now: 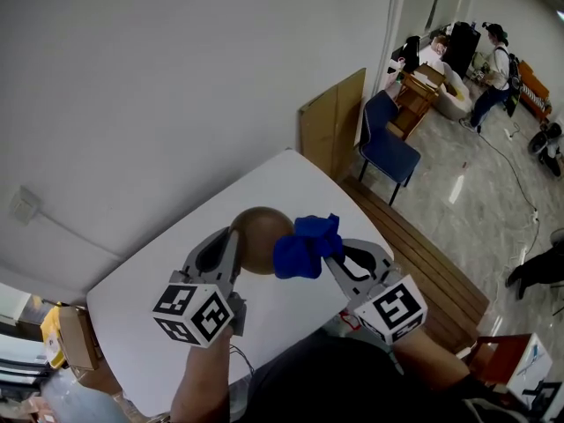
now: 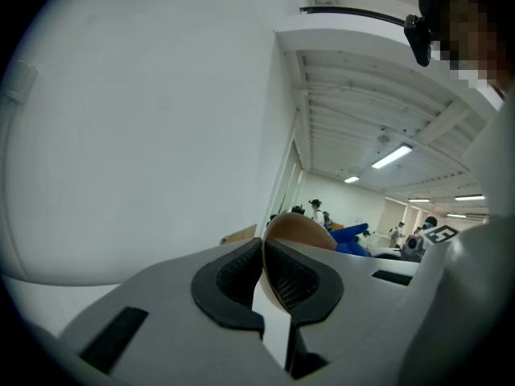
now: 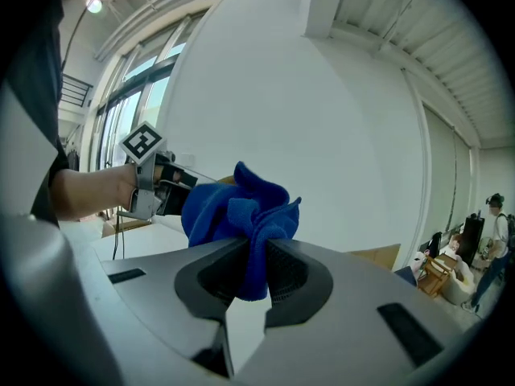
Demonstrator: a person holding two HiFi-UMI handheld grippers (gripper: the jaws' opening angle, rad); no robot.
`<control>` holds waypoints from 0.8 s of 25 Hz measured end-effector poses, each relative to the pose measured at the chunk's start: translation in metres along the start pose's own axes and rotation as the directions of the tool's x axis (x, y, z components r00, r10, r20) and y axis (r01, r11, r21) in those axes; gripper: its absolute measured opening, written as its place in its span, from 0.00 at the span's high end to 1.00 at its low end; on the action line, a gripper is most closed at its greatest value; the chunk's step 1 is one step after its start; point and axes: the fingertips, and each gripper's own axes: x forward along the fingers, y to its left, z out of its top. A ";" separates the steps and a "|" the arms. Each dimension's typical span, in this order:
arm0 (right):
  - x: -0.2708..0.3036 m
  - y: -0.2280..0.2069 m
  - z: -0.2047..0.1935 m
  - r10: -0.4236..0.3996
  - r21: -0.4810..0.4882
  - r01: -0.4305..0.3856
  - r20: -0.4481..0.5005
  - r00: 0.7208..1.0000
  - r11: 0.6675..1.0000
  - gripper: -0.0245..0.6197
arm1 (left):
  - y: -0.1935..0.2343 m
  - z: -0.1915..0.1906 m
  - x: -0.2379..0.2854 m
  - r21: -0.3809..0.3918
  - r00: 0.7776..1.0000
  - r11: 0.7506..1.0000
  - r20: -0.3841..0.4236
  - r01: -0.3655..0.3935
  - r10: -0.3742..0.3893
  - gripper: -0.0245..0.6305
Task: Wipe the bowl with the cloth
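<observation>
Over the middle of the white table (image 1: 282, 188), left gripper (image 2: 263, 276) stands closed on the rim of the brown bowl (image 1: 257, 236), its thin wall pinched between both pads; right gripper (image 3: 256, 268) is clamped tight on the bunched blue cloth (image 3: 233, 211); cloth sits against the bowl's side facing the table's right edge.

**No readable text in my views**

I can read no word, brand or number anywhere. The only printed marks are black-and-white square patterns on the white marker cube (image 1: 196, 314) of the left gripper (image 1: 234, 240) and on the white marker cube (image 1: 394, 308) of the right gripper (image 1: 331, 254); they carry no letters.
</observation>
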 end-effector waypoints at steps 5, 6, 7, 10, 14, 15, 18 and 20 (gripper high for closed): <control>0.006 0.011 -0.006 0.045 0.023 -0.045 -0.008 0.999 0.999 0.89 | -0.017 0.010 -0.004 -0.042 0.998 0.997 0.024 0.067 -0.066 0.93; 0.005 0.015 -0.003 0.069 0.013 -0.069 0.007 0.998 0.998 0.89 | -0.020 0.010 -0.004 -0.041 0.997 0.997 0.024 0.073 -0.072 0.93; 0.005 0.021 0.002 0.095 0.002 -0.095 0.026 0.995 0.995 0.89 | -0.021 0.010 -0.004 -0.039 0.997 0.996 0.023 0.075 -0.074 0.93; 0.006 0.034 0.012 0.144 -0.005 -0.144 0.079 0.986 0.990 0.89 | -0.020 0.009 -0.003 -0.044 0.997 0.996 0.024 0.073 -0.072 0.93; 0.006 0.045 0.016 0.181 -0.017 -0.180 0.104 0.978 0.983 0.89 | -0.017 0.007 -0.003 -0.039 0.998 0.997 0.015 0.063 -0.063 0.93; 0.006 0.049 0.015 0.193 -0.027 -0.192 0.097 0.976 0.981 0.89 | -0.016 0.007 -0.002 -0.035 0.998 0.998 0.013 0.059 -0.059 0.93; 0.008 0.063 0.013 0.233 -0.049 -0.230 0.071 0.970 0.972 0.89 | -0.015 0.008 -0.002 -0.029 0.999 0.998 0.014 0.048 -0.048 0.93; 0.008 0.072 0.012 0.262 -0.052 -0.259 0.059 0.963 0.964 0.89 | -0.015 0.008 -0.001 -0.029 0.999 0.998 0.014 0.047 -0.046 0.93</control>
